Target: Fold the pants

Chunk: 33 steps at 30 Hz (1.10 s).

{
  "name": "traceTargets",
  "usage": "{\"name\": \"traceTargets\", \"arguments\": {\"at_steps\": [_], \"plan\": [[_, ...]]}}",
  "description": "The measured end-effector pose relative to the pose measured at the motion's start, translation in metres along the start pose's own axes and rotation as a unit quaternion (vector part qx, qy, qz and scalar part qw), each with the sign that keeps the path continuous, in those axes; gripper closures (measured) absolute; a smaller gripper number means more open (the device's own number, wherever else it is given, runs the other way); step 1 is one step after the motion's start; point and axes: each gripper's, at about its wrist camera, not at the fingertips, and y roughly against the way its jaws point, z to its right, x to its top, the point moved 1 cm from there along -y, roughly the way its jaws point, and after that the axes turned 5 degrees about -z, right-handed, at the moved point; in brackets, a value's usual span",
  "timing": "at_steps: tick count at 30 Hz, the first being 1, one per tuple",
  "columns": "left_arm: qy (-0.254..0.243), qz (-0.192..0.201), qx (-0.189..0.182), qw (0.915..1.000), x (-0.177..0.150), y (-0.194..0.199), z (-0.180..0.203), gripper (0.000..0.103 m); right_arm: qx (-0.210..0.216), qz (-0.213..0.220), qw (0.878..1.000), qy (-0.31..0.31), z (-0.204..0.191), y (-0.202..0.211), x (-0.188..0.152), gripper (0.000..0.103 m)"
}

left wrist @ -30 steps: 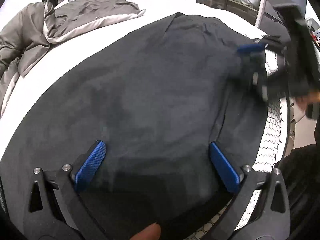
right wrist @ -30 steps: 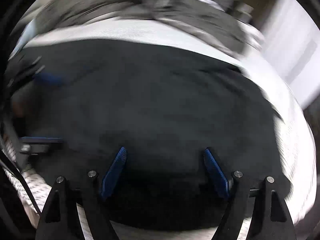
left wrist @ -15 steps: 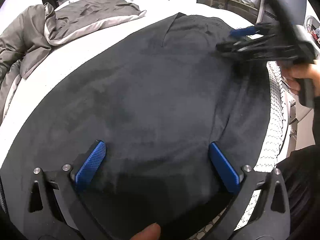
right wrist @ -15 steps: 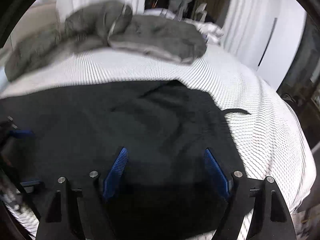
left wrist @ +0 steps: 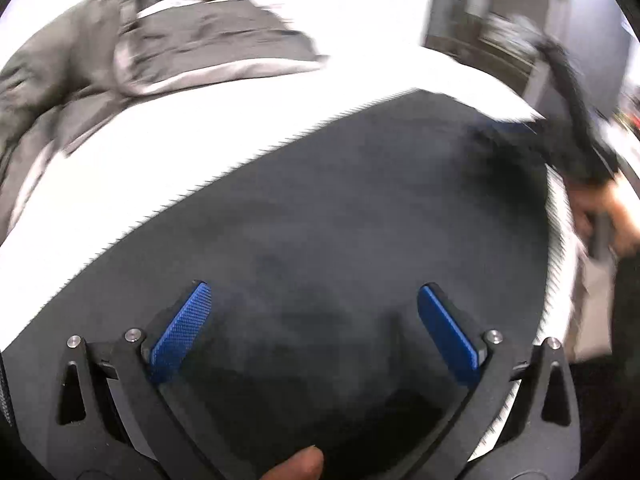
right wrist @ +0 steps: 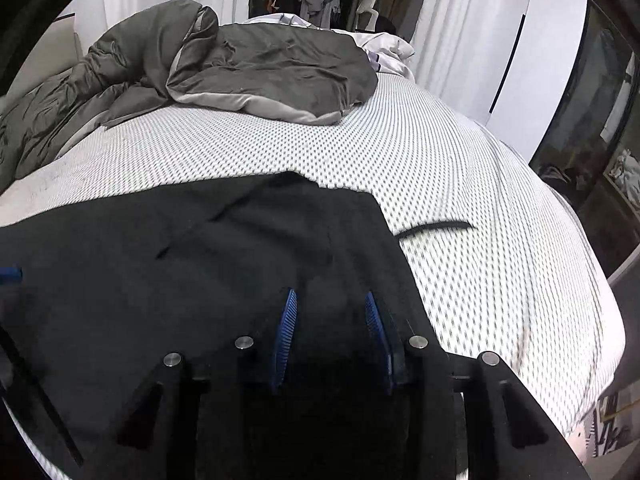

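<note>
Pants flat on the bed | our left gripper gapes wide above them | right gripper half-closed, nothing visibly pinched | risk: we snag one layer or the sheet.

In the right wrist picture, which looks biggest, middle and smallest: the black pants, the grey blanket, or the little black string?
1. black pants, though they lie nearest the camera
2. grey blanket, farther away
3. black string
</note>
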Motion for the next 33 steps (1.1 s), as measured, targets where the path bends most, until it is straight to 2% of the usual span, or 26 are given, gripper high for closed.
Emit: {"name": "traceTargets", "arguments": {"at_steps": [2, 4, 5, 7, 9, 11, 12, 16, 18, 20, 22, 23, 24, 26, 28, 29, 31, 33], "plan": [[0.014, -0.029, 0.030, 0.9990, 0.008, -0.025, -0.021, 0.000, 0.011, -0.023, 1.000, -0.001, -0.007, -0.029, 0.006, 0.067], [0.024, -0.072, 0.064, 0.9950, 0.006, -0.051, -0.039, 0.000, -0.010, -0.042, 0.999, 0.010, -0.005, -0.052, 0.013, 0.062], [0.046, -0.067, 0.049, 0.9955, 0.004, -0.053, -0.051, 0.000, -0.002, -0.044, 0.999, 0.001, 0.004, -0.054, 0.017, 0.051], [0.058, -0.063, 0.057, 0.9947, 0.004, -0.049, -0.061, 0.000, -0.010, -0.040, 0.999, -0.013, 0.012, -0.054, 0.019, 0.041], [0.054, -0.060, 0.065, 0.9946, 0.003, -0.046, -0.065, 0.000, -0.011, -0.040, 0.999, -0.011, 0.014, -0.051, 0.017, 0.041], [0.056, -0.059, 0.067, 0.9945, 0.004, -0.042, -0.066, 0.000, -0.012, -0.036, 0.999, -0.006, 0.011, -0.044, 0.018, 0.048], [0.057, -0.056, 0.067, 0.9946, 0.006, -0.041, -0.066, 0.000, -0.011, -0.030, 0.999, -0.002, 0.009, -0.038, 0.021, 0.048], [0.039, -0.048, 0.068, 0.9957, 0.029, -0.045, -0.052, 0.000, 0.025, 0.026, 0.999, -0.015, -0.009, -0.032, 0.058, 0.048], [0.036, -0.043, 0.060, 0.9966, 0.047, -0.053, -0.044, 0.000, 0.035, 0.020, 0.999, -0.024, -0.014, -0.046, 0.071, 0.049], [0.045, -0.053, 0.045, 0.9965, 0.058, -0.069, -0.042, 0.000, 0.034, -0.008, 0.999, -0.025, -0.019, -0.070, 0.081, 0.056], [0.053, -0.066, 0.050, 0.9951, 0.060, -0.079, -0.043, 0.000, -0.012, -0.048, 0.998, -0.025, -0.018, -0.092, 0.079, 0.060], [0.055, -0.063, 0.052, 0.9951, 0.059, -0.078, -0.047, 0.000, -0.053, -0.061, 0.996, -0.041, -0.007, -0.099, 0.073, 0.051], [0.056, -0.060, 0.060, 0.9948, 0.058, -0.075, -0.050, 0.000, -0.056, -0.064, 0.995, -0.060, 0.003, -0.101, 0.071, 0.047], [0.062, -0.062, 0.085, 0.9925, 0.054, -0.069, -0.060, 0.000, -0.040, -0.059, 0.992, -0.101, 0.019, -0.094, 0.072, 0.046], [0.068, -0.061, 0.098, 0.9909, 0.051, -0.060, -0.063, 0.001, -0.062, -0.042, 0.994, -0.086, 0.012, -0.079, 0.076, 0.046], [0.057, -0.051, 0.091, 0.9929, 0.051, -0.053, -0.059, 0.001, -0.065, -0.025, 0.995, -0.066, -0.001, -0.066, 0.079, 0.046], [0.031, -0.034, 0.075, 0.9961, 0.054, -0.046, -0.045, 0.001, -0.032, 0.002, 0.999, -0.043, -0.024, -0.042, 0.082, 0.046], [0.027, -0.041, 0.069, 0.9964, 0.059, -0.052, -0.037, 0.001, 0.028, 0.028, 0.999, -0.025, -0.051, -0.020, 0.081, 0.039]]}}
